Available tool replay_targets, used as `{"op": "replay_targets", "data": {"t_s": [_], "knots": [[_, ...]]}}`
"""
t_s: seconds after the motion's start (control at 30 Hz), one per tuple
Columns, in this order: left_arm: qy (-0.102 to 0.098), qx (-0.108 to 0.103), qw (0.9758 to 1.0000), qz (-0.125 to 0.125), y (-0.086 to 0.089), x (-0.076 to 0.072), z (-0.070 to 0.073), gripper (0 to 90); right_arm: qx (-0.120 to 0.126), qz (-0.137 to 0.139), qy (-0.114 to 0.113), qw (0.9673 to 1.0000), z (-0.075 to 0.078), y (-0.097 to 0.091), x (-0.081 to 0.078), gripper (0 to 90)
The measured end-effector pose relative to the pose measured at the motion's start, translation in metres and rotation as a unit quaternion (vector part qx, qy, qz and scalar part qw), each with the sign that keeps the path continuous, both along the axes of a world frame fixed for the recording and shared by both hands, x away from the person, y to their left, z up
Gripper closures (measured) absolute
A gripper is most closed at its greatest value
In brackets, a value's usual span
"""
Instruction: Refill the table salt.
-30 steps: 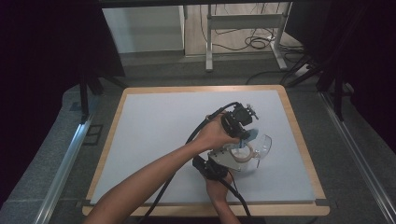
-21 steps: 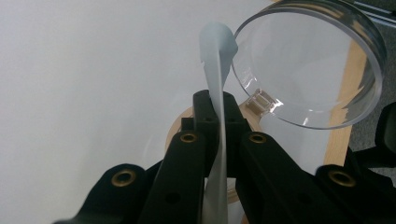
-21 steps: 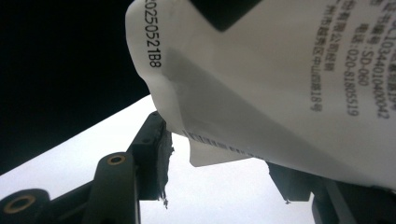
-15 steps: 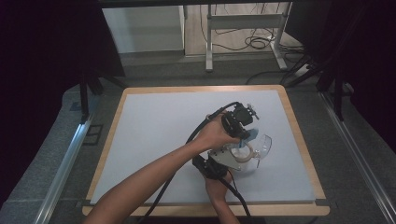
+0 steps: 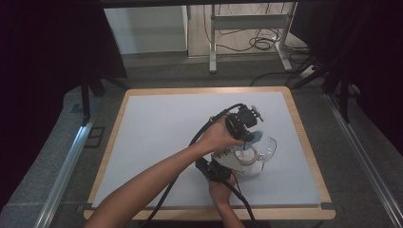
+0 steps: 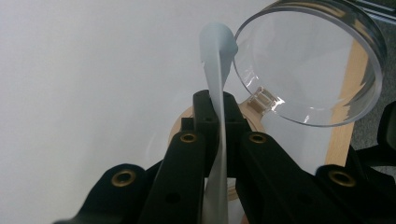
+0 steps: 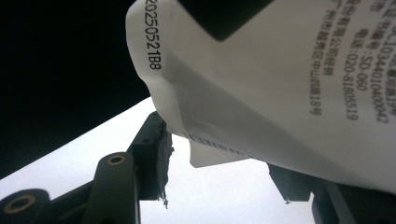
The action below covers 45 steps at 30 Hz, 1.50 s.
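A clear jar (image 5: 260, 148) was seen lying on its side on the right part of the white tabletop (image 5: 157, 133), its wide round mouth (image 6: 312, 60) turned toward the left tool. A thin pale blue packet (image 6: 215, 84) was held upright, edge-on, just beside the jar's rim. Its white back (image 7: 289, 79), printed with black numbers and characters, was shown close up in the right gripper view.

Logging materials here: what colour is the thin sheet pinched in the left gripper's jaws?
Pale blue sheet, clearest in the left gripper view.
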State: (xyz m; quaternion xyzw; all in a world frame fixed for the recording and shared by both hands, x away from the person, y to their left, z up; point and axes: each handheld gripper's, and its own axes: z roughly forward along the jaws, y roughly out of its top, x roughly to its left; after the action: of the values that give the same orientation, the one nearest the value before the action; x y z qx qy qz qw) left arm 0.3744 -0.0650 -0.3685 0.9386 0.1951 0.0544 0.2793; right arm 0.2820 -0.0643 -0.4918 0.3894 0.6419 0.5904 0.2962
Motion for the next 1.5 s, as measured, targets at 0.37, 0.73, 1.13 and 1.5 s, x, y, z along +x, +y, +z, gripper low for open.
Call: {"op": "replay_targets", "data": {"t_s": [0.37,0.73,1.13,1.5], "knots": [[0.000,0.001,1.0000,0.000,0.0007,0.0002,0.0008,89.9,-0.002,0.000,-0.001,1.0000,0.0006,0.0006,0.0003,45.6],[-0.001,0.002,1.0000,-0.002,0.0002,-0.0006,0.0029,89.9,-0.002,0.001,-0.004,1.0000,0.0019,0.0005,-0.0007,45.7],[-0.001,0.003,1.0000,-0.001,0.0015,-0.0004,0.0027,89.9,-0.003,0.003,-0.003,1.0000,0.0016,0.0011,-0.0017,45.7],[0.000,0.004,1.0000,-0.005,0.0034,-0.0009,0.0031,89.9,-0.010,0.004,-0.009,0.9999,0.0006,0.0030,-0.0023,45.7]]}}
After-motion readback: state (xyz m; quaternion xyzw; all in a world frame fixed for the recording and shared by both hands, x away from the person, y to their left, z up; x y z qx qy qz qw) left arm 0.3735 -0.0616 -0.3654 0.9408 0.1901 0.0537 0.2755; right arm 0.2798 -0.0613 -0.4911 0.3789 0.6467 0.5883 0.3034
